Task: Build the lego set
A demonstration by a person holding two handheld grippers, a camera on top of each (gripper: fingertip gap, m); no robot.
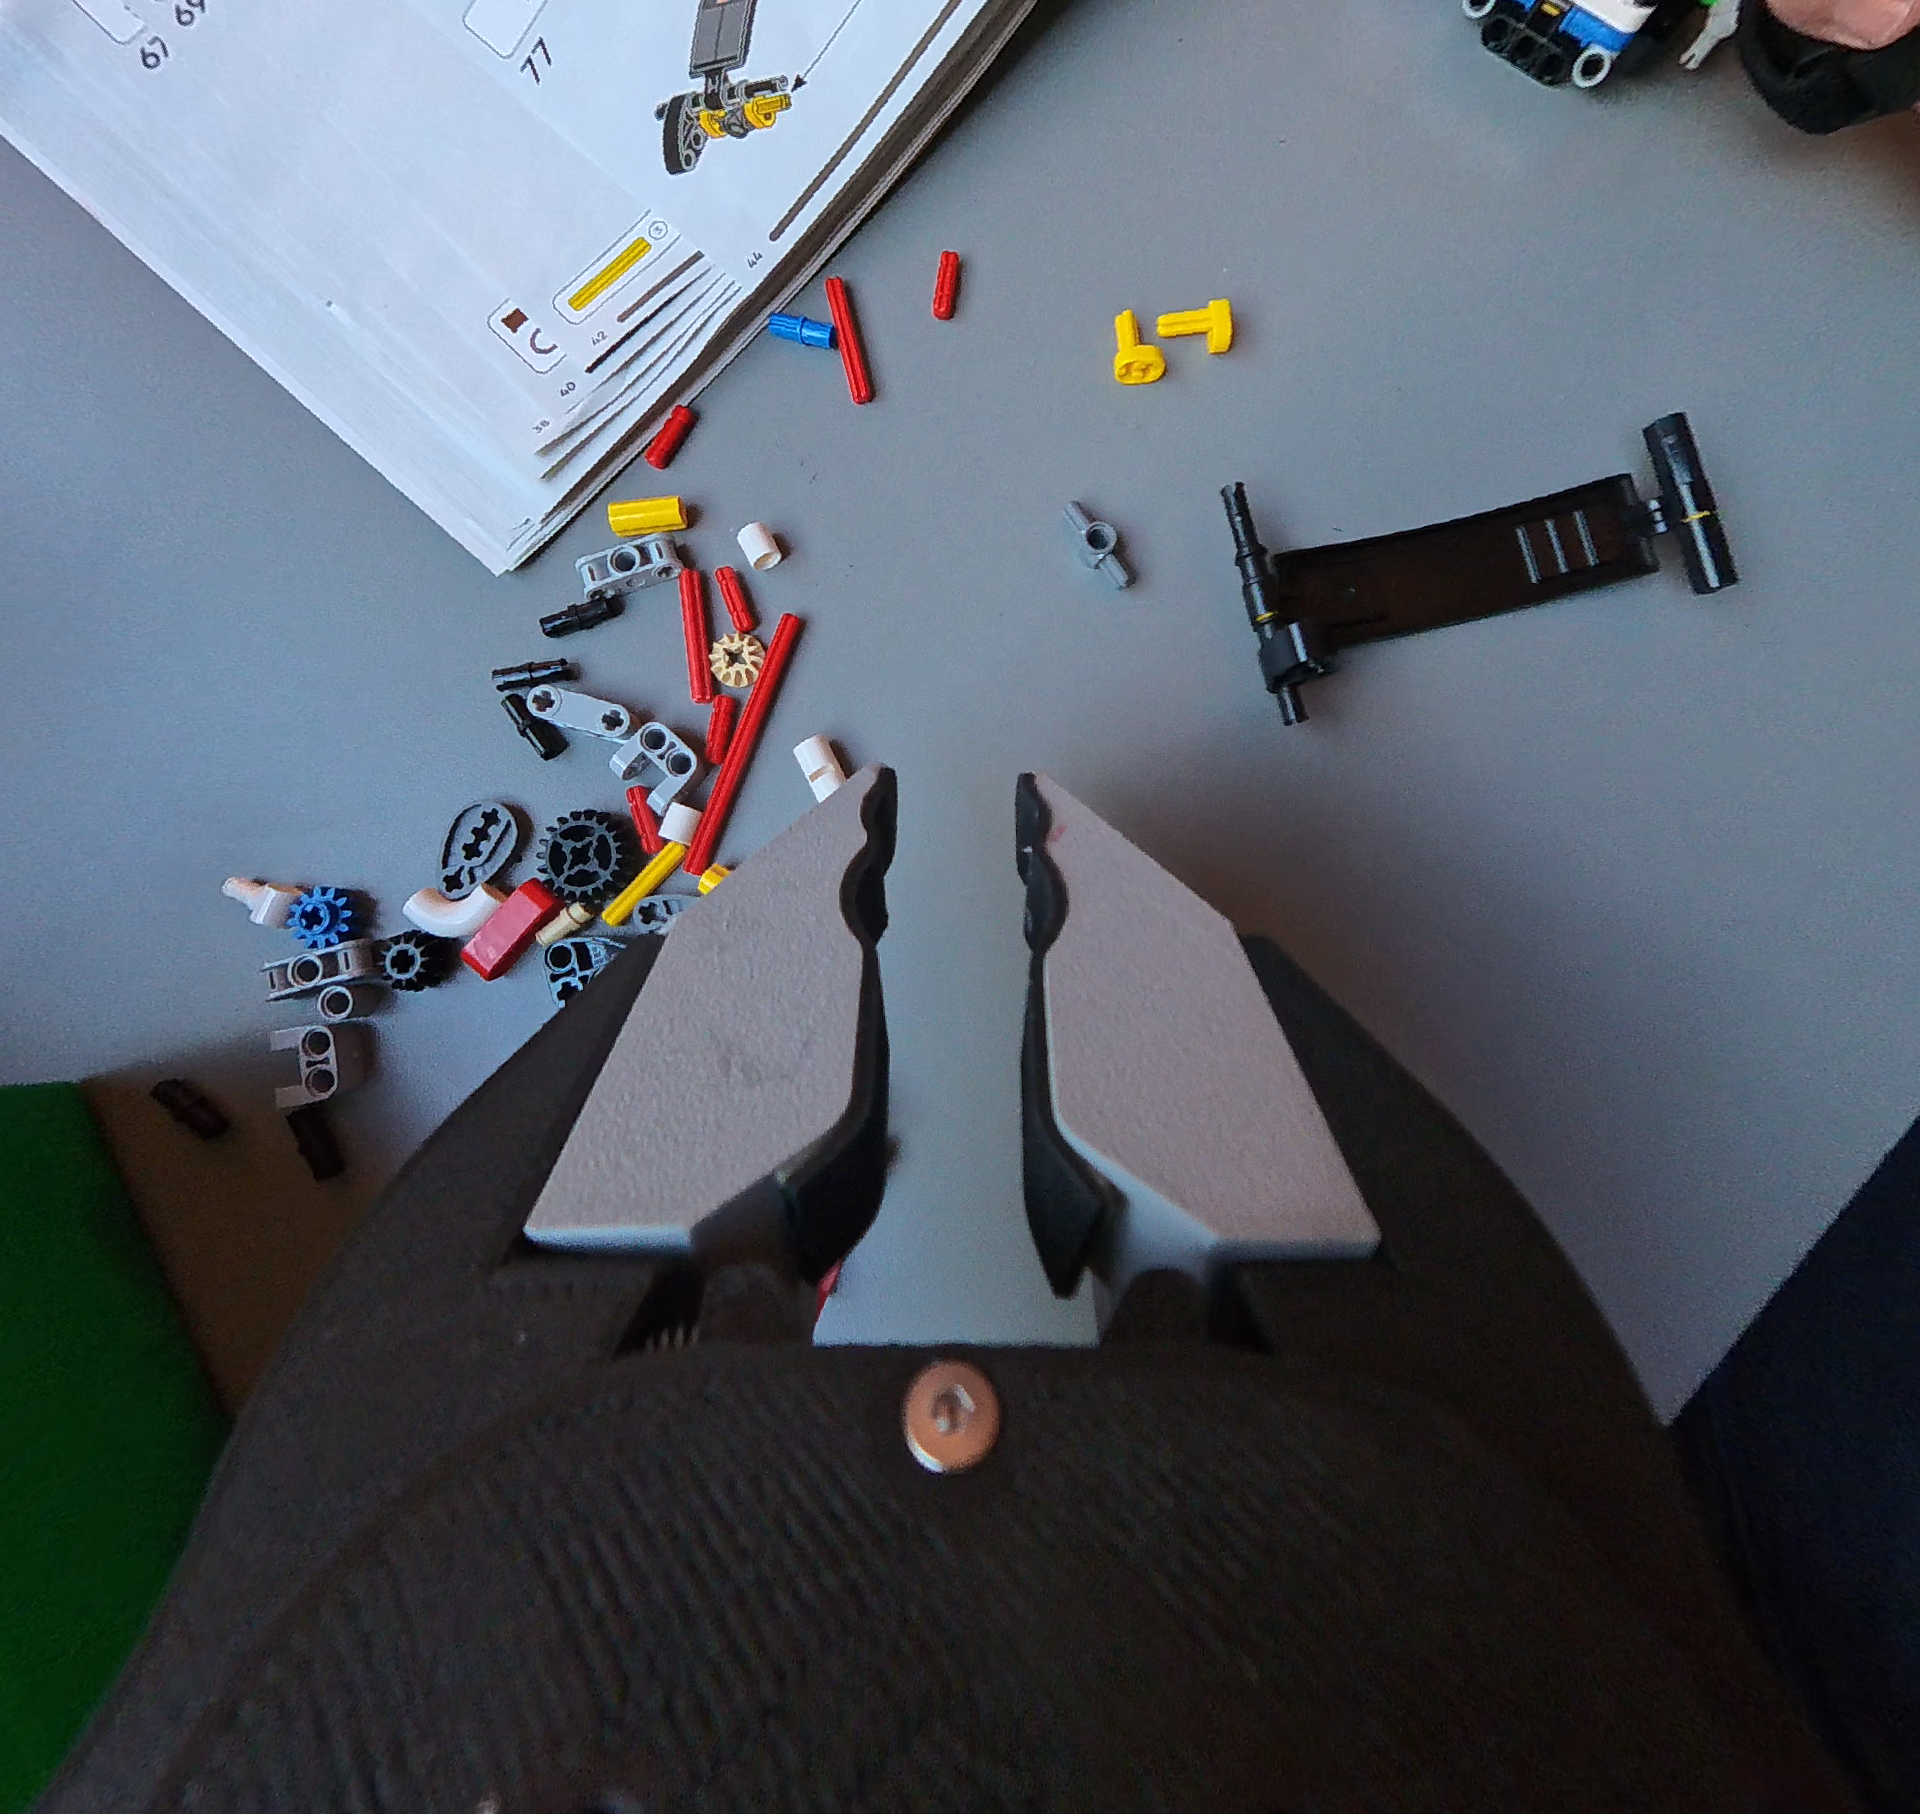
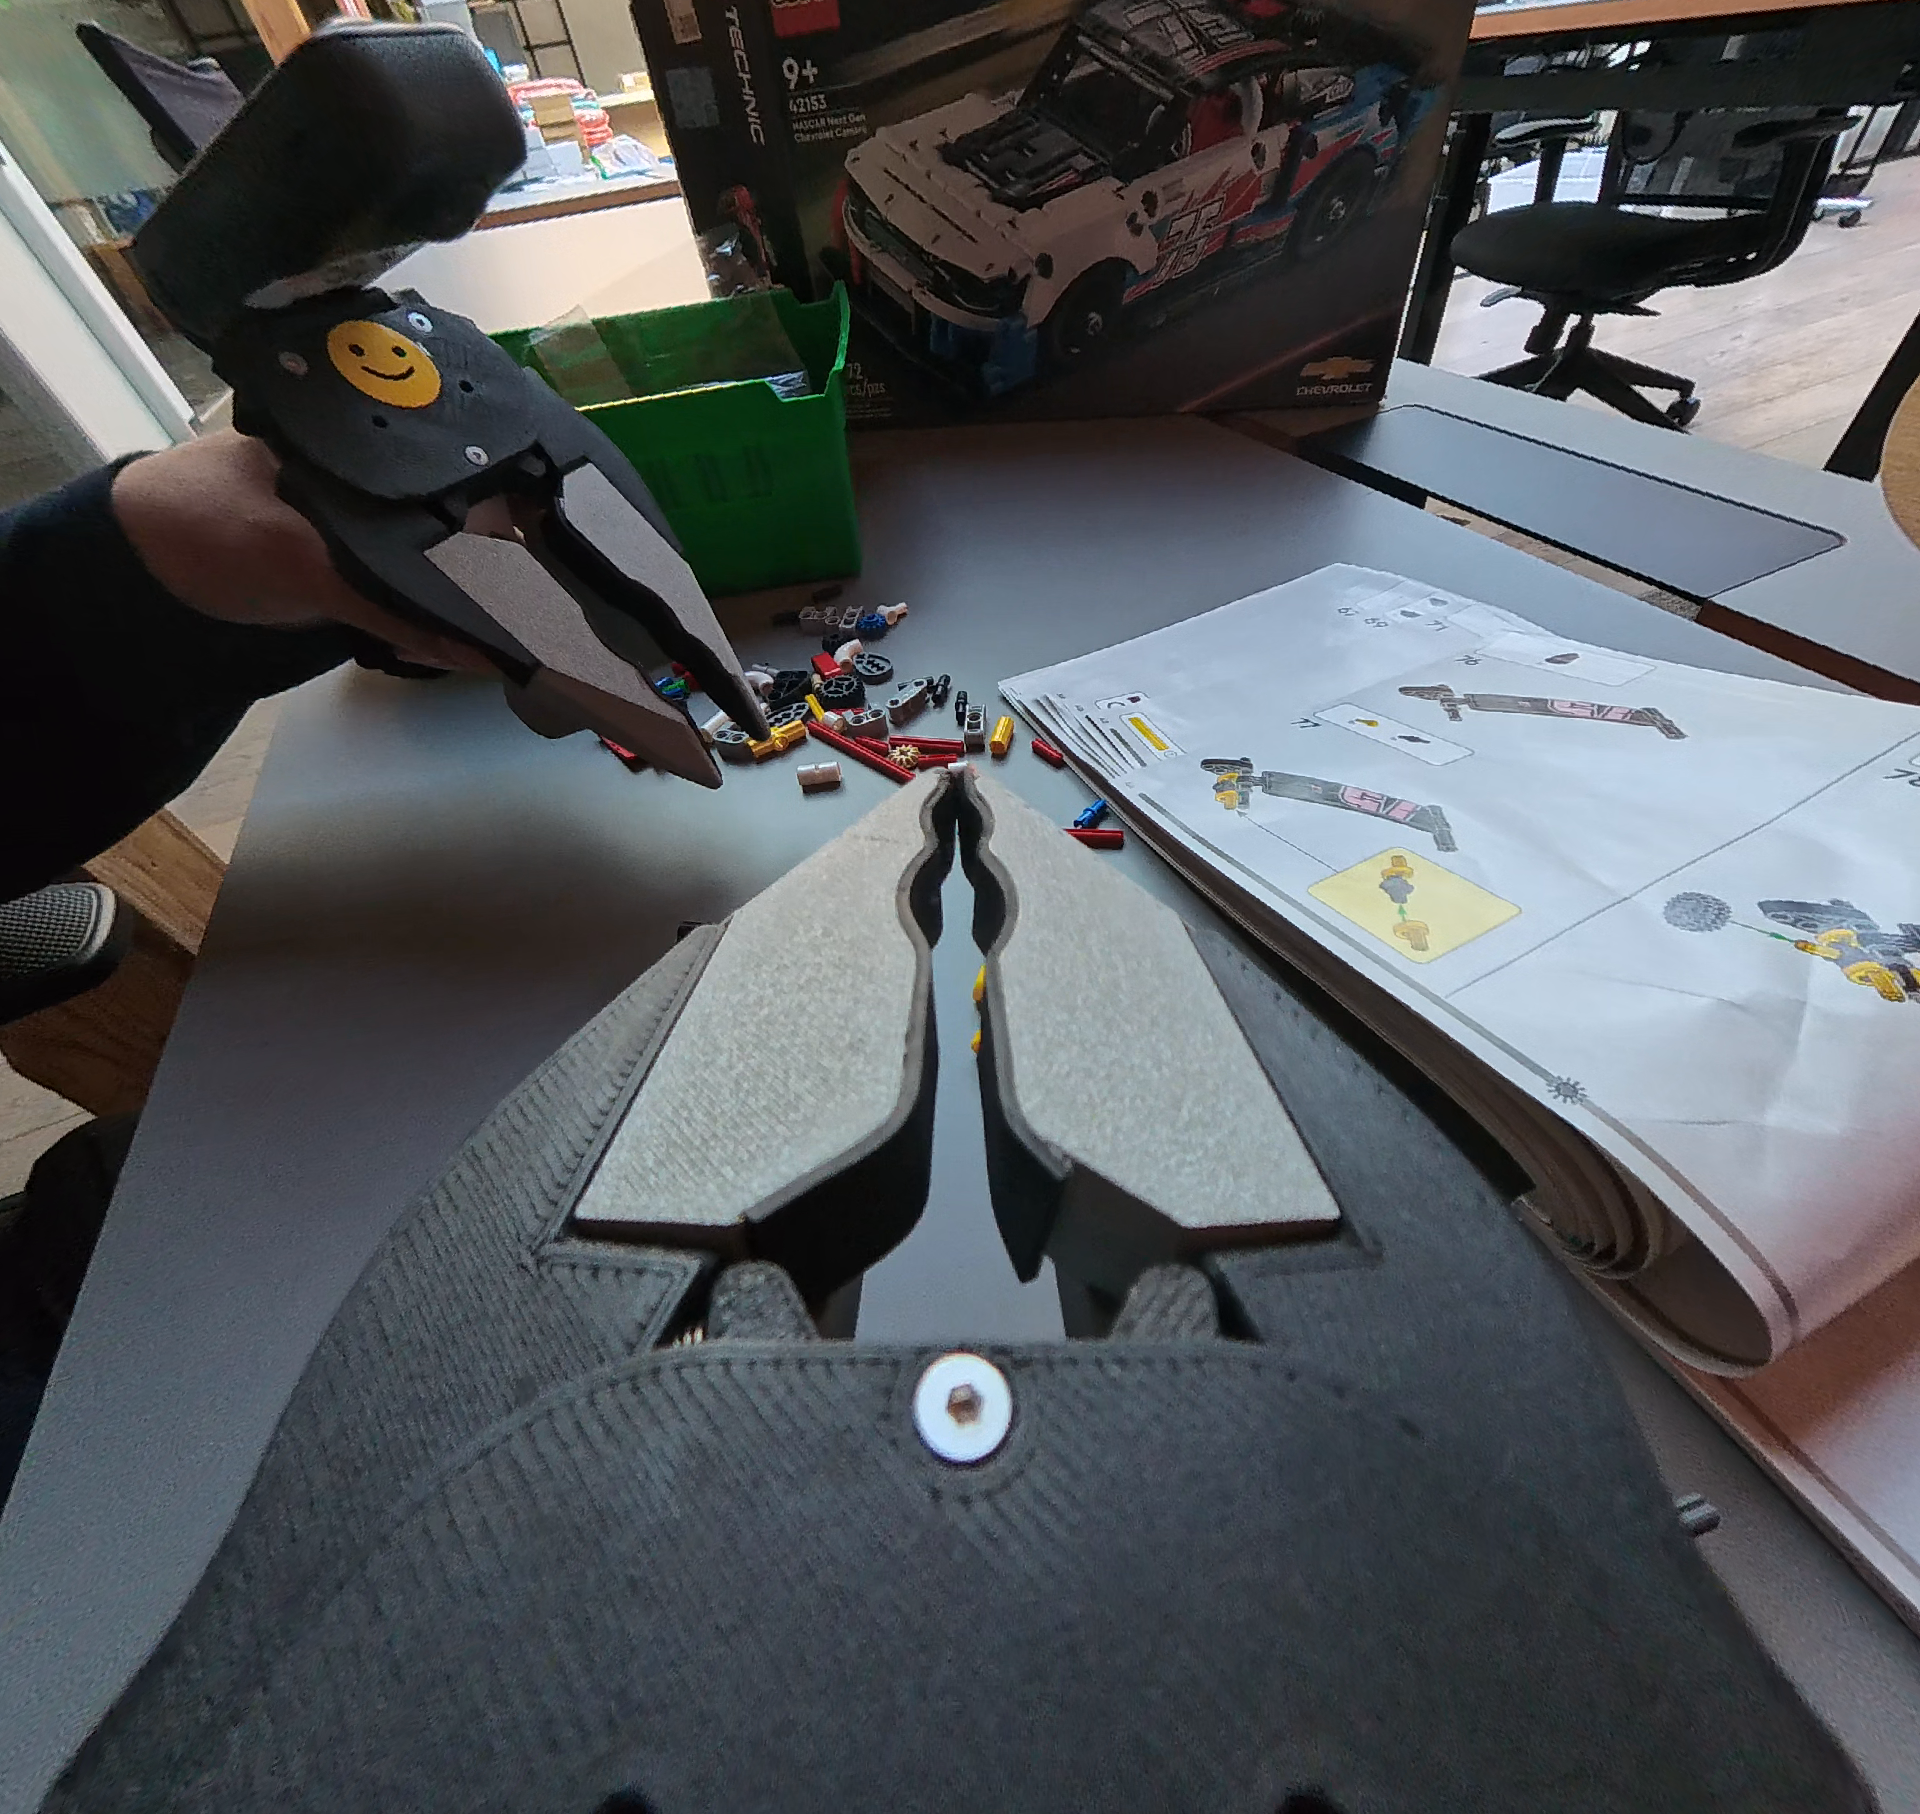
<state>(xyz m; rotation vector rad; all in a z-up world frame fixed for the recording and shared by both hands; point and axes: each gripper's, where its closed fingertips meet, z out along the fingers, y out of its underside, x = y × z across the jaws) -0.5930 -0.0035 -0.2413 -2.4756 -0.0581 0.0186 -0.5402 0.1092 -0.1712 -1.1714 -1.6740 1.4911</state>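
left gripper [image 1: 956,788] has its grey fingers apart with only bare grey tabletop [image 1: 1351,933] between them, tips just beside a small white plastic tube [image 1: 818,765] and a long red plastic axle [image 1: 743,741] at the edge of a scattered pile of small toy building parts [image 1: 582,777]. right gripper [image 2: 956,777] is clenched tip to tip, possibly pinching something tiny, too small to tell. open paper instruction booklet [image 2: 1455,829] to its right, green plastic bin [image 2: 727,434] and printed cardboard toy box [image 2: 1091,154] beyond the pile

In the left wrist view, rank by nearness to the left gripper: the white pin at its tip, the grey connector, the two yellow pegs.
From the left gripper:
1. White pin, beside the left fingertip.
2. Grey connector, ahead, slightly right.
3. Yellow pegs, farther ahead.
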